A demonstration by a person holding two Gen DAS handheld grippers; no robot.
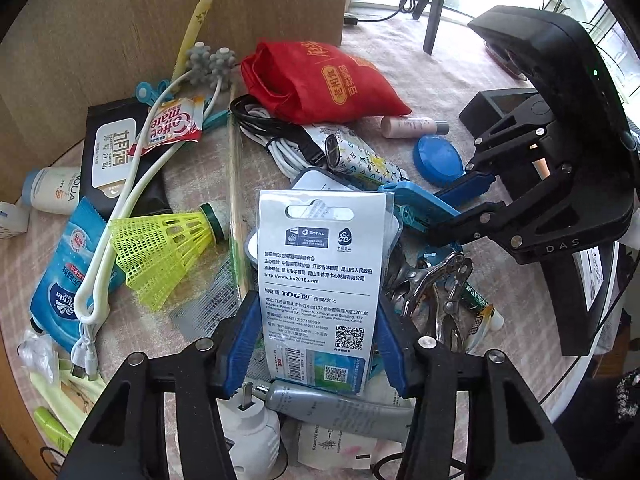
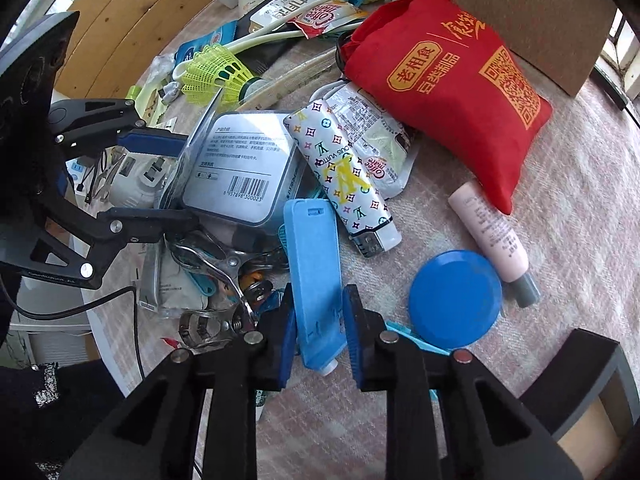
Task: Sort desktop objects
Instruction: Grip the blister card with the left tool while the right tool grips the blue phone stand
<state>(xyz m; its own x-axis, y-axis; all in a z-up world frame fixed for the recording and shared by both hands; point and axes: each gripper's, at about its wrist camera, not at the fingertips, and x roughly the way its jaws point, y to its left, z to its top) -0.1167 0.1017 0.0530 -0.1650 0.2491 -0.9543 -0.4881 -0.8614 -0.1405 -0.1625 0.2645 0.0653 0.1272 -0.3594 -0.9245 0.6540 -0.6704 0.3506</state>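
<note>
1. The left gripper [image 1: 316, 344] has its jaws squeezed on a clear packet [image 1: 322, 280] with a white card in it. The packet is tipped up over the pile in the middle of the table [image 2: 560, 240]. The jaws only pinch the packet's sides near its bottom, so it could slip out and fall back on the pile.

2. The right gripper [image 2: 320, 328] has its jaws around the end of a flat blue case [image 2: 312, 264]. The blue case lies just beside the packet, on the side away from the yellow shuttlecock [image 1: 168, 248]. I cannot tell if these jaws are pressing the case or just near it. If they are loose, the case might stay behind when the gripper lifts.

3. The two grippers are close together by the packet. If both move at once, they could bump.

4. Shiny metal clips [image 2: 216, 268] sit just beside the blue case. They could catch on it and get dragged along.

5. A patterned lighter [image 2: 344, 176] leans against the packet. Lifting the packet could make the lighter slide off.

6. A round blue lid [image 2: 454, 298] lies beside the blue case. A knock could push it away.
</note>
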